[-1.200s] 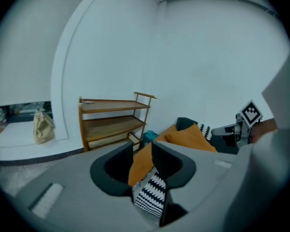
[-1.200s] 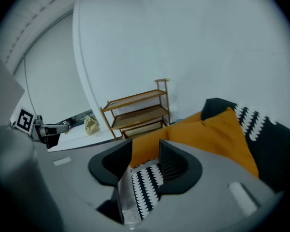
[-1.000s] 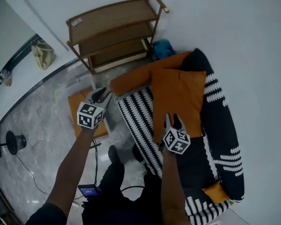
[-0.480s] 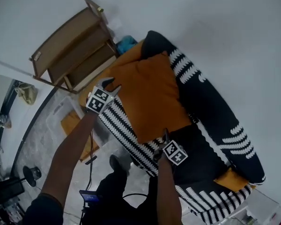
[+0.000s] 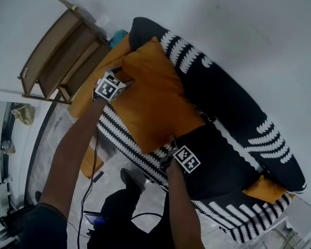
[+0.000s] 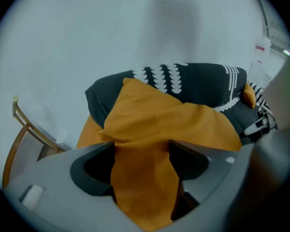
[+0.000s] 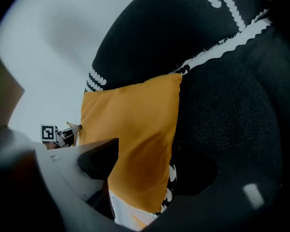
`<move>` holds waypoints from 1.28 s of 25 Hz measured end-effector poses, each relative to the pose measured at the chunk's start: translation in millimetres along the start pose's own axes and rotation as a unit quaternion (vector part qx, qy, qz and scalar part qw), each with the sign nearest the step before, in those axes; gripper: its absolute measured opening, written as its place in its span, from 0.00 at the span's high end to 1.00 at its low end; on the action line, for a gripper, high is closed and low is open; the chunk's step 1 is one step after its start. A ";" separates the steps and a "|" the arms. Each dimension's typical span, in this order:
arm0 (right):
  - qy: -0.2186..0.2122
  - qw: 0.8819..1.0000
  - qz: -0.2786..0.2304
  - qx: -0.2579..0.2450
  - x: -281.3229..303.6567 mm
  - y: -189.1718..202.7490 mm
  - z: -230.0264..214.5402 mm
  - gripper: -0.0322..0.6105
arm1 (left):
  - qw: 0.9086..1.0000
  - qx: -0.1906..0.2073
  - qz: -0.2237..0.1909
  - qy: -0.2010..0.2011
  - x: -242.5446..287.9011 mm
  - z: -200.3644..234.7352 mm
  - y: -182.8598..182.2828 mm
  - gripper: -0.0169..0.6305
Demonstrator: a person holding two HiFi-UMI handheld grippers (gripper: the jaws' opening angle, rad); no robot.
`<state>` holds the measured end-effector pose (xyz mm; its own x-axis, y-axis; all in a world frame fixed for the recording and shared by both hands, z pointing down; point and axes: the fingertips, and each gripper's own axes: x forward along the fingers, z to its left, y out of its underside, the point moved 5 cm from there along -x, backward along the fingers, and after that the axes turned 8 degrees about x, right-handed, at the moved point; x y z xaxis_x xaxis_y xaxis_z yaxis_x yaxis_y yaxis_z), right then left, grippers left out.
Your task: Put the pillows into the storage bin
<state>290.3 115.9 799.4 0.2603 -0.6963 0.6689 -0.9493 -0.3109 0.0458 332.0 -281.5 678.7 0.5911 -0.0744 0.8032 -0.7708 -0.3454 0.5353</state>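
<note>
A large orange pillow [image 5: 155, 100] lies on the black-and-white sofa [image 5: 238, 113]. My left gripper [image 5: 125, 82] is at its far left edge. In the left gripper view the jaws have just been opening and stand wide, with pillow fabric [image 6: 159, 129] between them around my left gripper [image 6: 142, 151]. My right gripper [image 5: 171, 141] is at the pillow's near corner; its jaws have also just been opening. That corner [image 7: 130, 124] sits inside my right gripper [image 7: 145, 163], and a gap shows at the right jaw. A smaller orange pillow [image 5: 264, 187] lies at the sofa's right end.
A wooden shelf [image 5: 57, 51] stands by the wall left of the sofa, with a blue thing [image 5: 119, 35] beside it. More orange cushion [image 5: 88, 95] covers the sofa's left arm. An orange patch [image 5: 88, 161] shows on the floor beside my left arm. Cables run by the person's legs.
Both grippers have dropped onto the large pillow: the left came across from over the floor to its far edge, the right came to its near corner. The head view has swung towards the sofa.
</note>
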 end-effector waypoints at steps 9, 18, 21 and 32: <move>-0.011 0.998 0.057 0.009 49.3 -2.5 -16.5 0.43 | 1.000 -0.020 0.012 -0.004 22.7 -8.1 18.4 0.68; 0.004 0.996 0.037 -0.081 19.6 -6.7 27.5 0.78 | 0.997 -0.056 -0.026 -0.042 -23.4 -12.0 22.0 0.96; -0.003 0.991 -0.012 -0.131 -0.5 -23.4 55.1 0.81 | 0.993 -0.099 -0.036 -0.047 -46.4 -11.4 42.4 0.96; -0.043 0.963 -0.015 -0.265 -17.5 -11.4 168.1 0.82 | 0.964 -0.226 -0.094 -0.106 -159.4 12.2 124.3 0.96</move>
<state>326.2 22.8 662.5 0.2808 -0.7501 0.5988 -0.8919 0.0265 0.4514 144.9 -324.0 614.0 0.7282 -0.2558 0.6358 -0.6426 0.0674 0.7632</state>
